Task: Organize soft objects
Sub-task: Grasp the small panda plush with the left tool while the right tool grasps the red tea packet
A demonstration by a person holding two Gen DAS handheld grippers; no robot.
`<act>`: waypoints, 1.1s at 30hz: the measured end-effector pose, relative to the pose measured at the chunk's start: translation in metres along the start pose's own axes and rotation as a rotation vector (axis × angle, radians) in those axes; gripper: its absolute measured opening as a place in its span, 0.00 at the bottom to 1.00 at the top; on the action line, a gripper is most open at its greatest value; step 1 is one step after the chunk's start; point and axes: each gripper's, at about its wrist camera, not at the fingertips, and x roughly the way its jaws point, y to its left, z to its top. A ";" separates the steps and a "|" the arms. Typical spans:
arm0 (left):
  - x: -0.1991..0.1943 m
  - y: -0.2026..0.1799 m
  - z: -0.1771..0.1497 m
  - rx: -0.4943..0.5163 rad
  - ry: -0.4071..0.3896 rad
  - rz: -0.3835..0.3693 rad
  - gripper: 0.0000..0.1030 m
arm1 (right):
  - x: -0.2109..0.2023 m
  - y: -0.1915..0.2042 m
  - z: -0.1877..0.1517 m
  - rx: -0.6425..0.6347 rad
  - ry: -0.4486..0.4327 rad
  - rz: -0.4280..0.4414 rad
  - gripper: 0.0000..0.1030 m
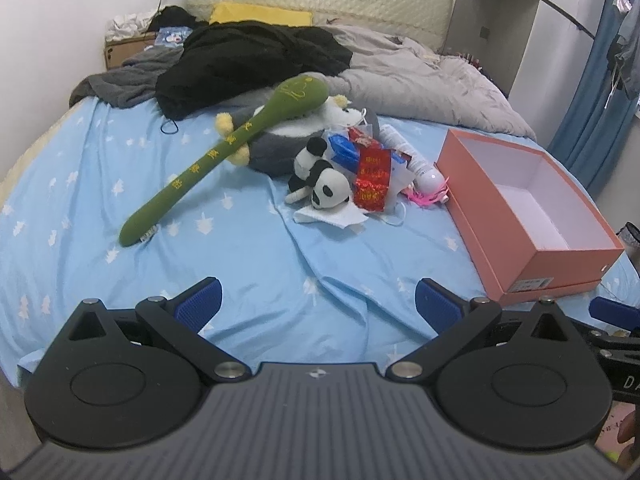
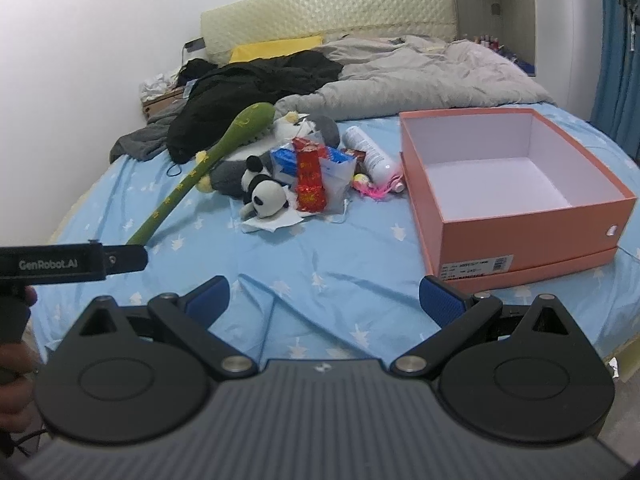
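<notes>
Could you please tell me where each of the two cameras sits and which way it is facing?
Left wrist: on the left gripper, low over the blue sheet, facing the headboard; its own open fingers show, and the right gripper's edge at far right.
Right wrist: on the right gripper, beside and right of the other, facing likewise; open fingers, plus the left gripper's body at left.
Both share the panda toy, green plush stick and empty orange box.

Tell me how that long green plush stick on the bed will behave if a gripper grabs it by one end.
The long green plush stick looks soft-stuffed, so it will probably droop. Its fat head rests on the grey plush toy, so lifting may nudge that. Fabric should grip well.
</notes>
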 end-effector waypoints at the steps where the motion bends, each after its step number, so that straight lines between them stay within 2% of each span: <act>1: 0.002 0.001 0.001 -0.005 0.005 0.001 1.00 | 0.001 -0.002 0.001 0.000 -0.008 0.002 1.00; 3: 0.005 0.002 0.005 -0.017 0.009 0.001 1.00 | 0.002 -0.005 0.004 0.010 -0.022 -0.020 1.00; 14: 0.026 0.008 0.017 -0.034 0.013 -0.011 1.00 | 0.024 -0.005 0.014 0.020 -0.007 0.013 1.00; 26: 0.094 0.023 0.036 -0.083 0.057 -0.005 1.00 | 0.080 0.003 0.026 0.005 0.004 0.068 0.98; 33: 0.144 0.032 0.053 -0.107 0.050 -0.038 1.00 | 0.126 0.002 0.036 -0.027 -0.004 0.076 0.95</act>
